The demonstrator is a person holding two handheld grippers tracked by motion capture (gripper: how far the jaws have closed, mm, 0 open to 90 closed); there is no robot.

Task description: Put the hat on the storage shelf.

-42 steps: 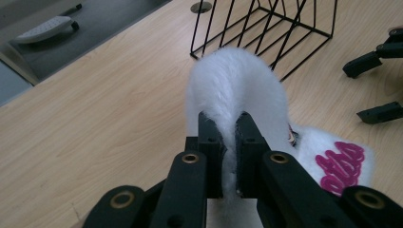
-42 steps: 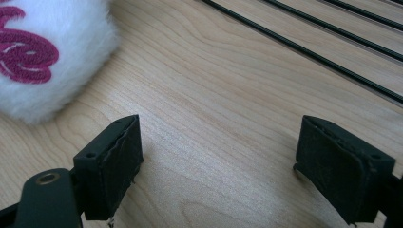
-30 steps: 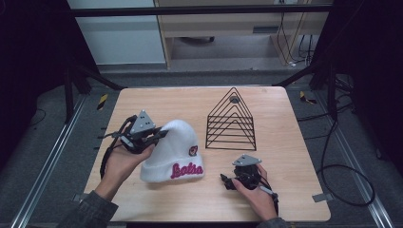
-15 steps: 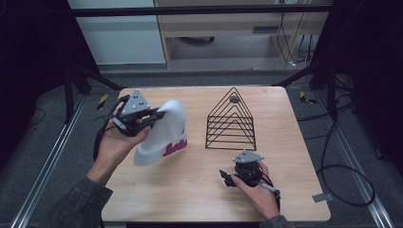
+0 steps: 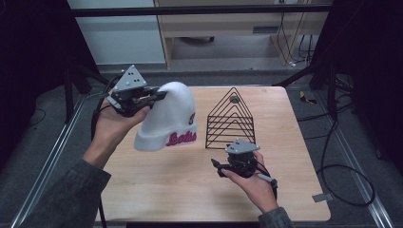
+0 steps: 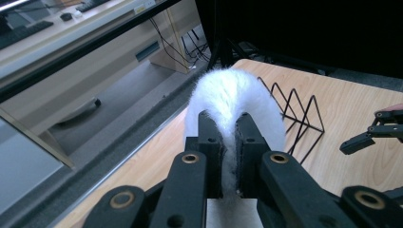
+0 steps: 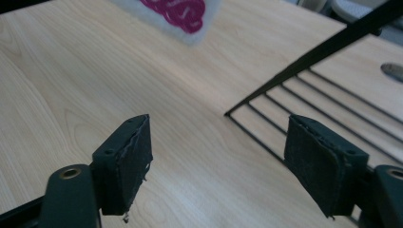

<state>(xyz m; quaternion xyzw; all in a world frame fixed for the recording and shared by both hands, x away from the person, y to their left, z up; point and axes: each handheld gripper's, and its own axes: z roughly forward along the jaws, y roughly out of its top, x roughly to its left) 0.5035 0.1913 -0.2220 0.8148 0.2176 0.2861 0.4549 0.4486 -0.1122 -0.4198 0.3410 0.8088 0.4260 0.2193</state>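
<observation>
Left gripper [image 5: 153, 96] clenched on the crown of a white knit beanie [image 5: 171, 118], fabric pinched between the jaws, cuff with pink lettering hanging below them, clear of the tabletop [image 5: 190, 190]. Right gripper [image 5: 223, 166] empty, jaws parted and just now narrowing, nothing between them but bare wood. Black wire rack [image 5: 231, 118] just ahead of the right jaws, to their right side; beanie cuff farther ahead, to their left.
</observation>
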